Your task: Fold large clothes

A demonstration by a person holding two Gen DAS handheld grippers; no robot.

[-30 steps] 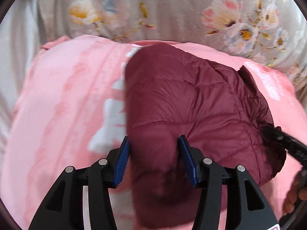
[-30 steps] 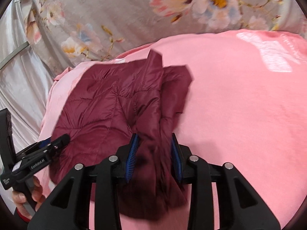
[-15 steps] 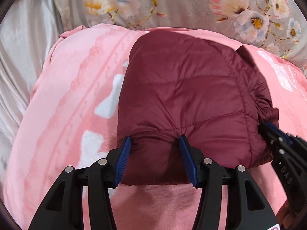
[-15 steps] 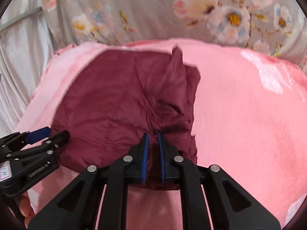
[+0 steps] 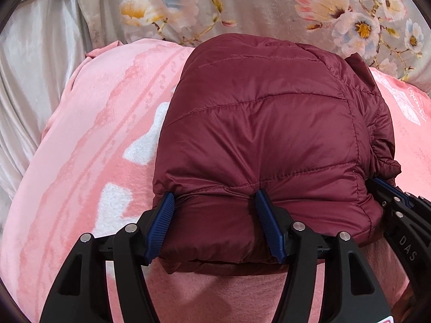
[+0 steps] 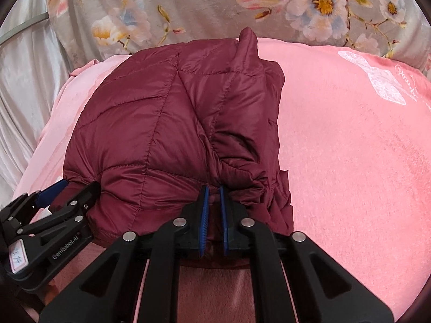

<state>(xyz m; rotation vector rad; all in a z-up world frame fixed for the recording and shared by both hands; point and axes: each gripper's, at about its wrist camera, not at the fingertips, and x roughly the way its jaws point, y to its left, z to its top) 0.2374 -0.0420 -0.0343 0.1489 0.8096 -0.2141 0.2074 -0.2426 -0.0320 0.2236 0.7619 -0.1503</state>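
Note:
A maroon quilted puffer jacket (image 5: 269,123) lies folded on a pink blanket (image 5: 94,134). In the left wrist view my left gripper (image 5: 214,196) has the jacket's near left corner between its blue pads. The puffy fabric puckers at the pad tips while the jaws are opening. In the right wrist view the jacket (image 6: 161,134) shows a raised fold along its right side. My right gripper (image 6: 214,189) is shut on a thin bit of its near edge there. The left gripper (image 6: 72,188) shows at the lower left, and the right gripper (image 5: 382,185) at the left view's right edge.
The pink blanket (image 6: 350,161) spreads wide to the right of the jacket, with a white print at its far right. Grey floral fabric (image 5: 269,0) rises behind it. Pale satin cloth (image 5: 27,67) hangs along the left side.
Both grippers have come down with the jacket's near edge, and the jacket now lies flatter on the blanket. The right jaws went from apart around the fabric to shut.

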